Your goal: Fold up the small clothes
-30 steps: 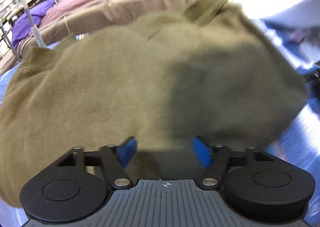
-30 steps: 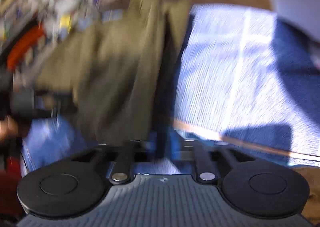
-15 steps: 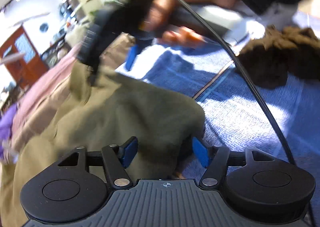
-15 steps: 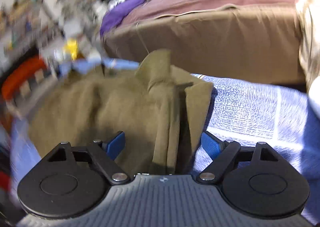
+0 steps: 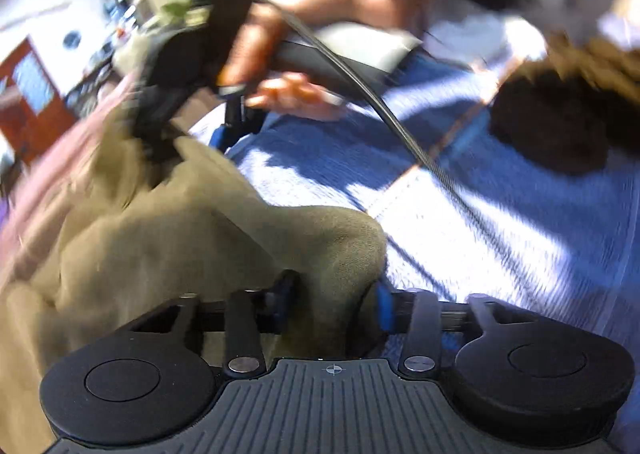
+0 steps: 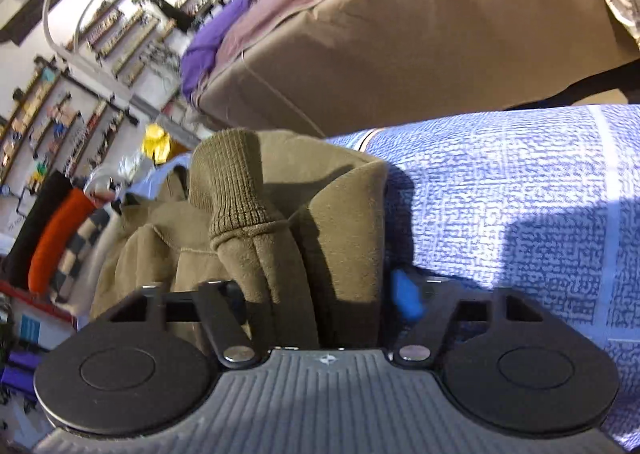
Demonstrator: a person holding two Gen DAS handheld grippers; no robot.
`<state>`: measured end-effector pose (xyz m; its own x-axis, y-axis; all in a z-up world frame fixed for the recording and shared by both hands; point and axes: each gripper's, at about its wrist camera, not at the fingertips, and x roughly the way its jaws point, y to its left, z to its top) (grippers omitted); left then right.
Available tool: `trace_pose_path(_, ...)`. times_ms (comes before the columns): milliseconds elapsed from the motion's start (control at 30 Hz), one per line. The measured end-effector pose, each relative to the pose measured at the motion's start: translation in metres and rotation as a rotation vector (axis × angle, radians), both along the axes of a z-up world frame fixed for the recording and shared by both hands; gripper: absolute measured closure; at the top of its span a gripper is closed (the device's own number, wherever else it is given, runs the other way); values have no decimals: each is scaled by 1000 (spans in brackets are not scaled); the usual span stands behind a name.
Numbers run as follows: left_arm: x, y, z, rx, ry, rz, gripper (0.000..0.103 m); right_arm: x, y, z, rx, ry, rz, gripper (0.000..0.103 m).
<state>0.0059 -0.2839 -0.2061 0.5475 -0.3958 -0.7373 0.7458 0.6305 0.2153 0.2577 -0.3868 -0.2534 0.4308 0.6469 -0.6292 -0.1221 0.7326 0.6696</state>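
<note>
The olive sweatshirt (image 6: pixel 280 222) lay bunched on the blue woven bedcover (image 6: pixel 520 194), its ribbed cuff (image 6: pixel 228 190) uppermost. A second earlier it had been spread wide; both tools had since come in over its edges. The left gripper (image 5: pixel 332 302) stood fairly wide and was closing, a rounded fold of the sweatshirt between its jaws. The right gripper (image 6: pixel 320 298) was narrowing around the gathered sleeve and body layers just below the cuff; whether the pads already pressed could not be told. Judgement: a fold lift was being prepared. No brand, label or legible writing was visible
</note>
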Motion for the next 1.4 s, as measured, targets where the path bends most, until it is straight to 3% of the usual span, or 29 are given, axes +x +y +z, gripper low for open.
trace_pose_path(33, 4, 5, 5, -37, 20, 24, 21, 0, -4, -3, 54, 33, -9, 75)
trace_pose_path(100, 16, 16, 14, -112, 73, 68, 28, -2, -6, 2, 90, 34, -24, 81)
trace_pose_path(167, 22, 35, 29, -222, 115, 114, 29, -2, -3, 16, 115, 23, -18, 82)
trace_pose_path(267, 25, 74, 62, -397, 153, 201, 31, -1, 2, 38, 256, 70, -69, 83)
trace_pose_path(433, 22, 195, 122, -718, 204, 406, 31, 3, 57, 104, 272, 131, -90, 83)
trace_pose_path(500, 20, 249, 133, -783, 200, 488, 31, 7, 95, 129, 306, 130, -73, 83)
trace_pose_path(633, 13, 334, 146, -767, 97, 625, 33, 26, 205, 160, 213, 116, -52, 83)
trace_pose_path(700, 12, 373, 144, -783, 96, 708, 34, 38, 259, 160, 163, 119, -52, 83)
trace_pose_path(767, 10, 406, 138, -785, 73, 785, 34, 46, 310, 150, 115, 135, -60, 83)
trace_pose_path(967, -1, 484, 87, -784, 162, 955, 34, 48, 421, 102, -117, 150, -38, 80)
trace_pose_path(1067, -5, 512, 58, -837, 231, 1018, 30, 42, 447, 84, -210, 100, -23, 68)
trace_pose_path(1100, -2, 516, 53, -846, 242, 1027, 26, 41, 453, 81, -226, 86, -17, 59)
trace_pose_path(1133, -4, 521, 50, -846, 246, 1030, 19, 40, 459, 79, -228, 61, 10, 39)
trace_pose_path(1167, -8, 524, 49, -826, 235, 1037, 4, 38, 465, 80, -206, 20, 44, 28)
trace_pose_path(1200, -11, 527, 52, -799, 217, 1044, 0, 36, 467, 84, -184, -28, 77, 18)
trace_pose_path(1300, -18, 543, 68, -789, 201, 1066, 0, 26, 458, 111, -182, -145, 101, 28)
trace_pose_path(1400, -21, 549, 100, -773, 152, 1021, 0, 11, 426, 143, -160, -249, 85, 28)
